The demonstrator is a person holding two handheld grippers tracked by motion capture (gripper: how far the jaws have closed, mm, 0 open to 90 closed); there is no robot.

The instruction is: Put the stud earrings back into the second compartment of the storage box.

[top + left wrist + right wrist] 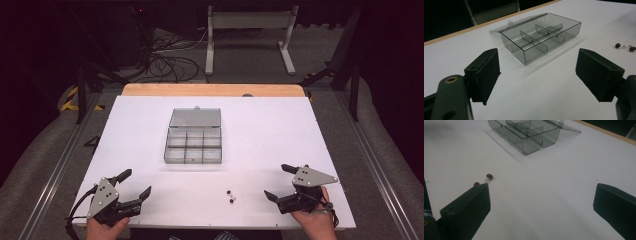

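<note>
While nothing is yet in our grip, we judge this to be the very start: two small things wait to be picked up and, most likely, dropped into the open box.

We start with the table, white, with a wooden strip along its far edge. At its middle sits the box, clear grey plastic, lid laid flat open behind it at 12 o'clock, its compartments looking bare.

Our left gripper hovers at the near left corner, 7 o'clock from the box, jaws spread wide with nothing between them; its own view looks straight at the box. Our right gripper sits at the near right, 5 o'clock from the box, jaws equally wide and empty.

Smallest come the beads, two dark red-brown rounds lying close together on bare table, at 5 o'clock from the box and at about 9 o'clock from the right gripper. In the right gripper view they lie just past the left jaw's tip, apart from it.

We judge the right gripper best placed. Next, we should swing it toward 9 o'clock, centre one bead between the jaws, lower and close gently, since rounds that small may roll away.
</note>
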